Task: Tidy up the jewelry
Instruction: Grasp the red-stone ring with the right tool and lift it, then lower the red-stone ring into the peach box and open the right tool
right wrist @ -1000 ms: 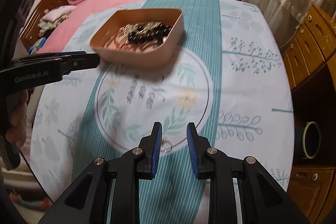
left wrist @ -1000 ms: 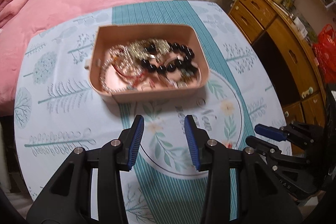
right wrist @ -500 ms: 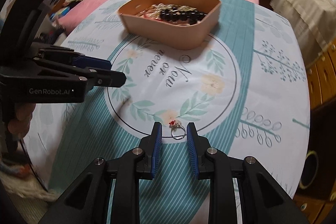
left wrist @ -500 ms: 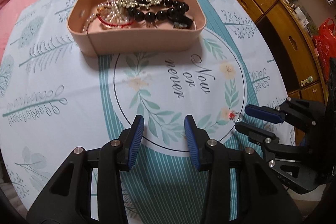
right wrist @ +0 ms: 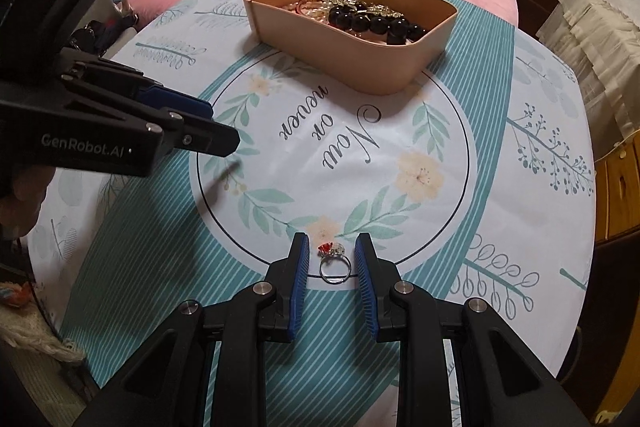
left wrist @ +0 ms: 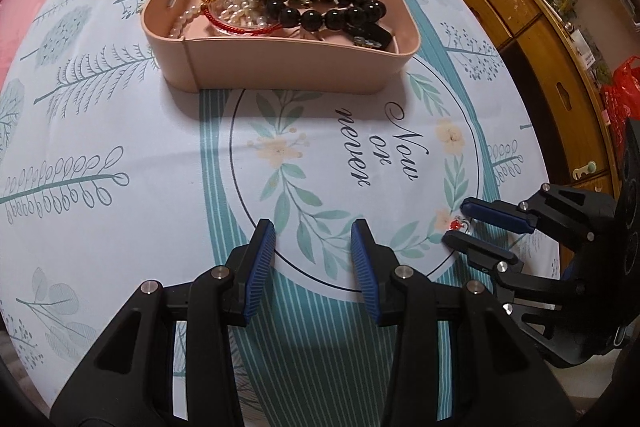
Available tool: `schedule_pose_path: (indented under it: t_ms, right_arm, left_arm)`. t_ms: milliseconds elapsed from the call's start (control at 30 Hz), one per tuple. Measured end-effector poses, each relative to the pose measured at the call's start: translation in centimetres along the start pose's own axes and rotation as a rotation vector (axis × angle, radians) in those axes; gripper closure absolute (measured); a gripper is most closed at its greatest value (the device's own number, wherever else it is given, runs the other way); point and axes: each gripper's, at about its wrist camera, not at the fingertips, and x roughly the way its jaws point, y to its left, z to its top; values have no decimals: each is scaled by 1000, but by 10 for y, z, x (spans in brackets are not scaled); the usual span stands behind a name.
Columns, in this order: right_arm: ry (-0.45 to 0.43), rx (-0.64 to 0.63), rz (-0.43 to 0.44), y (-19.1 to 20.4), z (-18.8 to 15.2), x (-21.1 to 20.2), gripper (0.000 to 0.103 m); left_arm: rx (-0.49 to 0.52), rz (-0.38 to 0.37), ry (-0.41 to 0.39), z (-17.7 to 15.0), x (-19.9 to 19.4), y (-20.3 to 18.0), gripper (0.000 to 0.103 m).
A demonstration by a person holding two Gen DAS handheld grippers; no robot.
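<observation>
While the right gripper (right wrist: 331,259) straddled the ring (right wrist: 334,265), its jaws were closing, the pads not yet touching the band.

Item: silver ring with a red stone and a clear one, lying flat on the printed tablecloth (right wrist: 520,211) at the 6 o'clock edge of its circle motif, stones toward 12 o'clock. Destination, as judged: the pink tray (right wrist: 372,67) at 12 o'clock, already holding a black bead bracelet (right wrist: 372,23), pearl strands (left wrist: 224,7) and a red cord bracelet (left wrist: 236,25).

Left gripper (left wrist: 313,257): part open, nothing between its jaws, low over the cloth at 9 o'clock of the ring, well apart from it.

Handling note: the band was thin and lay flat, so the fingertips needed to sit down on the cloth and meet the band squarely across its width. A skewed pinch would likely flick it away. The lift should be straight up, to avoid dragging the fabric.
</observation>
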Motion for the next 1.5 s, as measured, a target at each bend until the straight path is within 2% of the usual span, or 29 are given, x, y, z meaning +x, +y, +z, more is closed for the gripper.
schedule_pose_path:
  t_ms: [133,333,400,767,967,1233,1500]
  right_arm:
    - [1,6,-13,-2,0,-1,89]
    - [6,14,-34,0,1,0,90]
    - [6,24,-33,0,3,-1,95]
    - [-46,94,-2,6,30,-19,95]
    - [-113,179,36,-1,61,-40,95]
    - [-205,261,75,-15,116,-62,95]
    - [-246,266,69,-14,170,-56,95]
  left_arm:
    - [-5,-3,-1,2,0,2,66]
    - [1,-6,-2,4,-2,4,66]
    - [8,-6,-7,3,-5,3,66]
    - [21,3,-35,6,-25,8,66]
    - [13,27,-88,21,-45,20,66]
    - [-28,66,-184,56,-74,44,66]
    - [-53,88,-230,91,-86,55,66]
